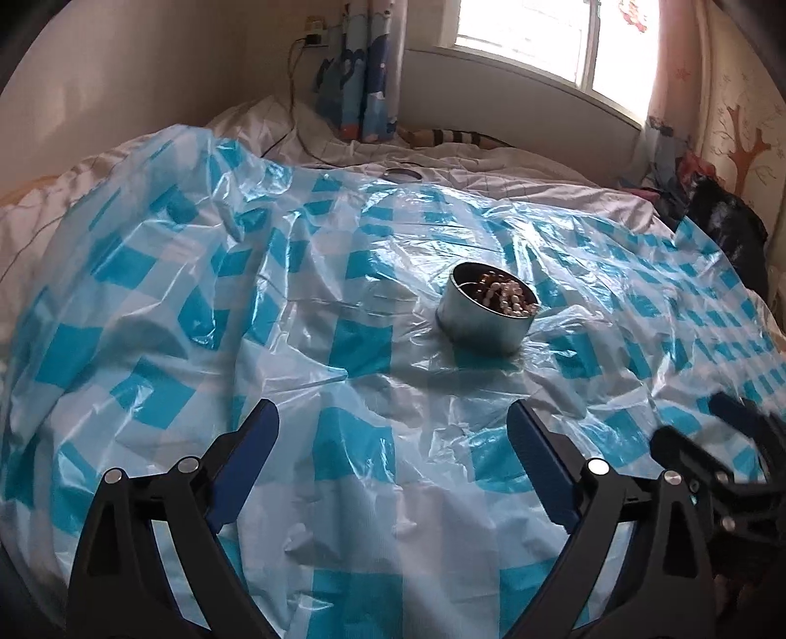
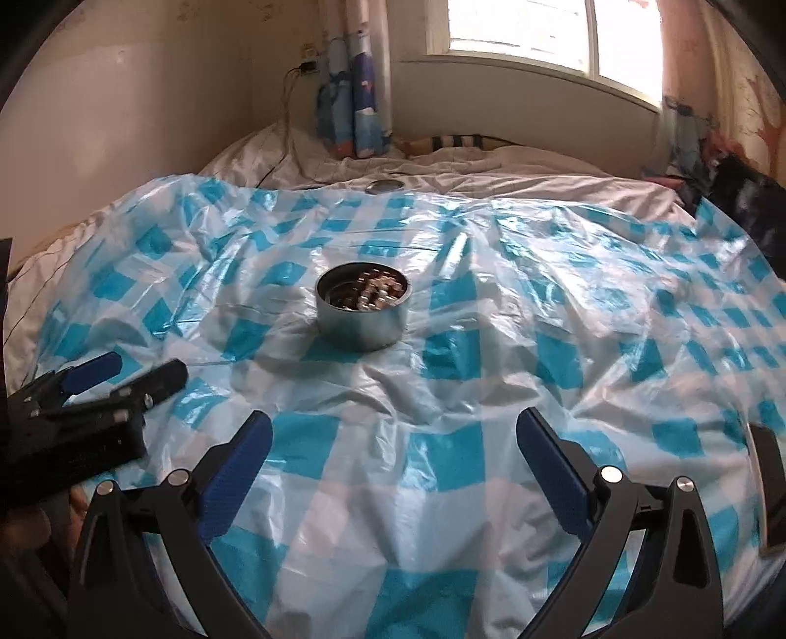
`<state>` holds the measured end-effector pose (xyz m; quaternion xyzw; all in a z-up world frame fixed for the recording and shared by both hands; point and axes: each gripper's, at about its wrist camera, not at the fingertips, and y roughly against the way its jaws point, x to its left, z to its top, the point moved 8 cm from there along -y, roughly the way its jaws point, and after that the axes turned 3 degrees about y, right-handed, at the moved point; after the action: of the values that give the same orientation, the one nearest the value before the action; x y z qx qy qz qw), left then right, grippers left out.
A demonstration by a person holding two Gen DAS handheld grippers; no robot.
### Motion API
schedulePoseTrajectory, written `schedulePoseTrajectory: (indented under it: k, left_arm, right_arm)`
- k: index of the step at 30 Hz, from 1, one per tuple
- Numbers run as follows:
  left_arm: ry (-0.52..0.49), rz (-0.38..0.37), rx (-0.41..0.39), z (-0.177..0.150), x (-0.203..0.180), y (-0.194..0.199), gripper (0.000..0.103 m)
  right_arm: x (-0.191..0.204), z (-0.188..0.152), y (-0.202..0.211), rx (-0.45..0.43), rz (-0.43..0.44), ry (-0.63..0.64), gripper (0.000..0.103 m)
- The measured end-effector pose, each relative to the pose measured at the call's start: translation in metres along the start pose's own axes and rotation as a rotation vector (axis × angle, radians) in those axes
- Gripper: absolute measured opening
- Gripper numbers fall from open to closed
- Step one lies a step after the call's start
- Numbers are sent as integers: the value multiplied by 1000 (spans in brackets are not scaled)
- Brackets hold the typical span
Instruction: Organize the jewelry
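A round, shallow, silver metal tin (image 1: 484, 314) sits upright on a crinkled plastic sheet checked in turquoise and white (image 1: 344, 304) that covers most of a bed. Inside the tin lies a heap of pale, pinkish-white pearl beads (image 1: 506, 295), piled toward its right side in the left wrist view; the right wrist view shows the same tin (image 2: 362, 308) with the beads (image 2: 373, 292) filling its far half. Nothing else rests on the sheet near the tin.

The left gripper (image 1: 393, 432) hangs over the near part of the sheet with its two blue-padded black fingers (image 1: 245, 457) spread wide and nothing between them; the tin stands beyond and slightly right of its gap, well apart from the tips. The right gripper (image 2: 393, 437) likewise has its blue-padded fingers (image 2: 236, 472) splayed wide and empty, with the tin farther off and a little left of centre. Each gripper shows at the edge of the other's view: the right one, blurred, at the lower right of the left wrist view (image 1: 727, 442), the left one at the lower left of the right wrist view (image 2: 103, 388).

Past the far edge of the sheet, a small round disc-like object (image 1: 402, 174) lies on the white quilt (image 1: 516, 167). A bright window (image 1: 540, 39) lights the far wall, with a blue patterned curtain (image 1: 358, 83) to its left.
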<state>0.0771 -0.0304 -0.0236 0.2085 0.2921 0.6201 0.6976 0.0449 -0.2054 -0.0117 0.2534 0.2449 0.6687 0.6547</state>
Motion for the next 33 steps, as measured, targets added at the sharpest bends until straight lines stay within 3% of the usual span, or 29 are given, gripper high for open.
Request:
schedulePoseTrajectory:
  k: [5,11,21,33]
  left_arm:
    - [26,10,7,-2,0,-9,90]
    - [9,12,34,-6,-10,-20,91]
    - [-53,28,38,-10,-24,-25,93]
    - [-42,57,49,-10,-17,-26,95]
  right_arm:
    - [-22,0,-8,-29,-23,-117,95]
    - [-32,-2,-21,-5,-31,-161,95]
    - [-26,-4,-27,5,-25,-151,95]
    - [-24,-4,-28,6,-26,-148,95]
